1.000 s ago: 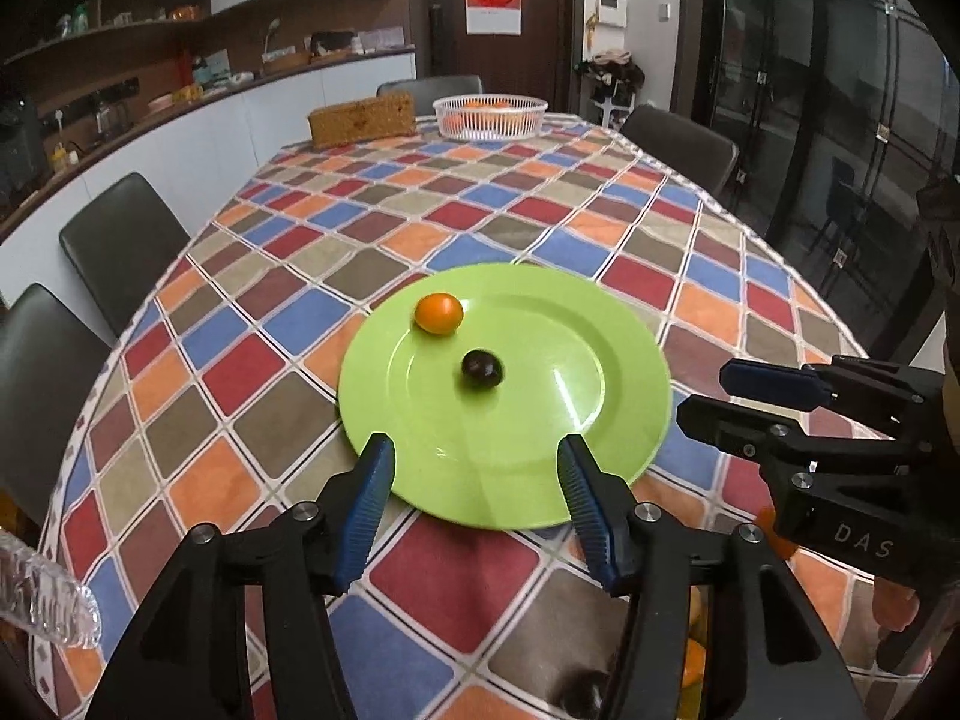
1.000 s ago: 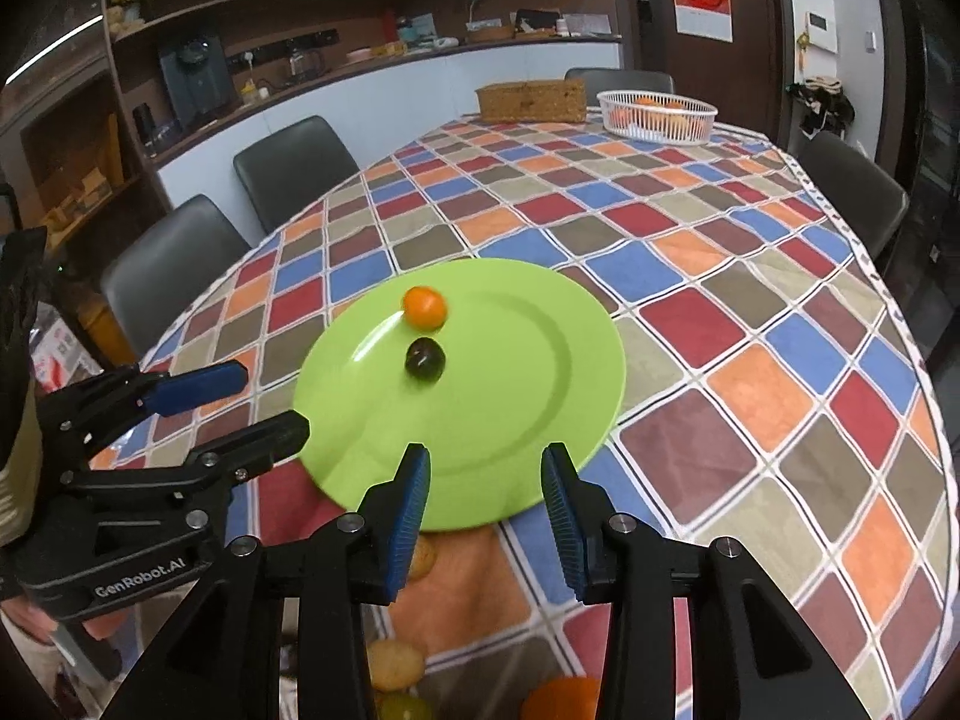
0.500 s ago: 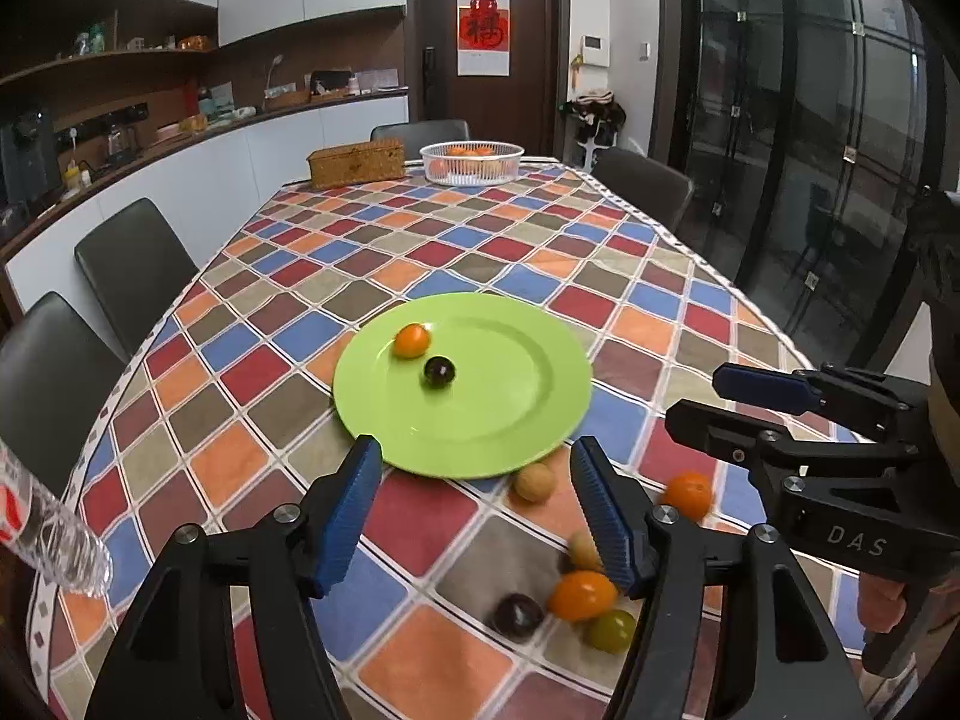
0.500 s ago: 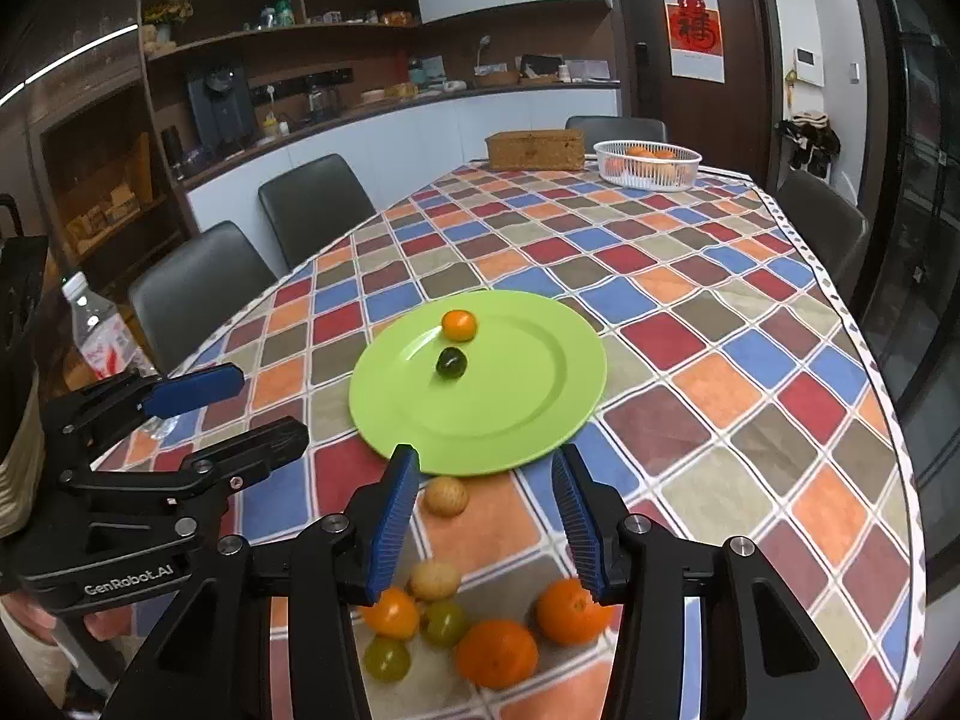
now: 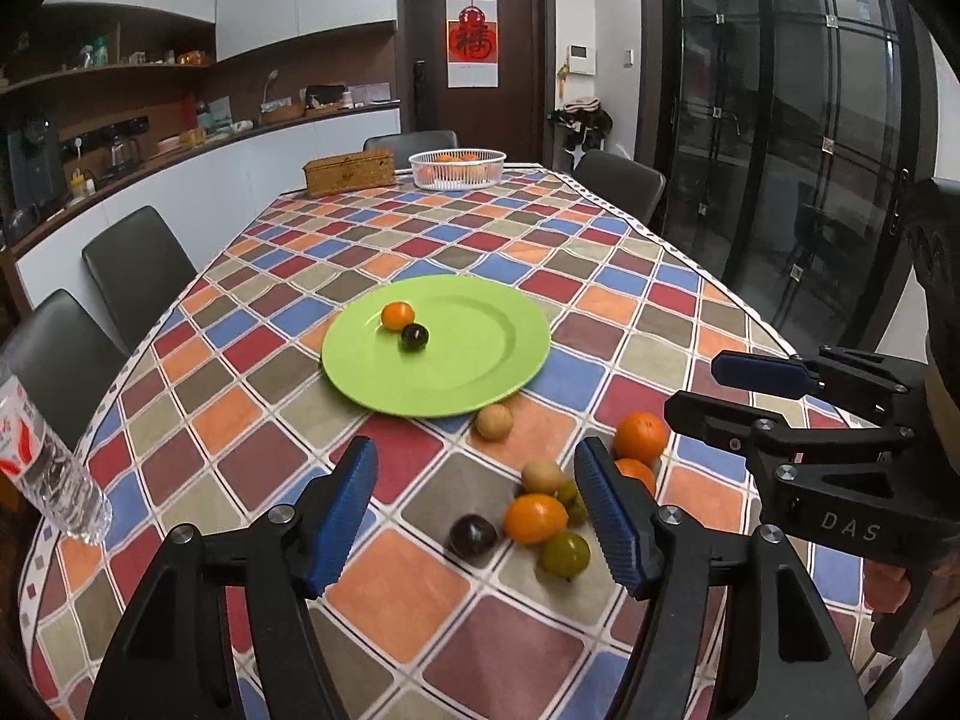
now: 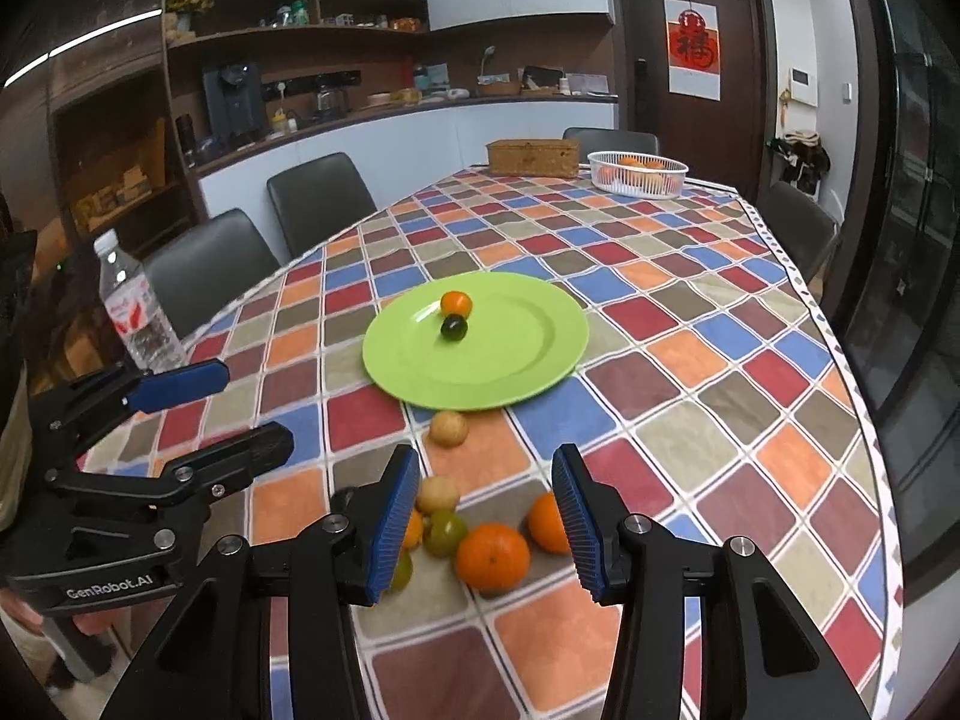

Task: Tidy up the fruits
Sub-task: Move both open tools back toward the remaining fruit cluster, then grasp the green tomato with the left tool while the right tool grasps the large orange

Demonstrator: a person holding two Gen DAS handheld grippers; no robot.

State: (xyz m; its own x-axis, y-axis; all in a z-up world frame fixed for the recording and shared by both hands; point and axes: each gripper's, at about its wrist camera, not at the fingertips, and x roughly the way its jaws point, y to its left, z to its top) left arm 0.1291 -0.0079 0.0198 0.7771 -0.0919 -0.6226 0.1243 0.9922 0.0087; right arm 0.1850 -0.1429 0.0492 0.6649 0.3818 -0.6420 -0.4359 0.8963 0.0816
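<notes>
A green plate lies mid-table with a small orange and a dark plum on it. Loose fruit lies nearer: a tan fruit, oranges, a dark plum, green fruits. My left gripper is open and empty above this pile. My right gripper is open and empty over the oranges; it also shows at the right in the left wrist view.
A water bottle stands at the table's left edge. A white basket of oranges and a wicker box sit at the far end. Dark chairs line the sides.
Both grippers have pulled back and up from the plate toward the near table edge, bringing the loose fruit pile and the bottle into view. Both stay open.
</notes>
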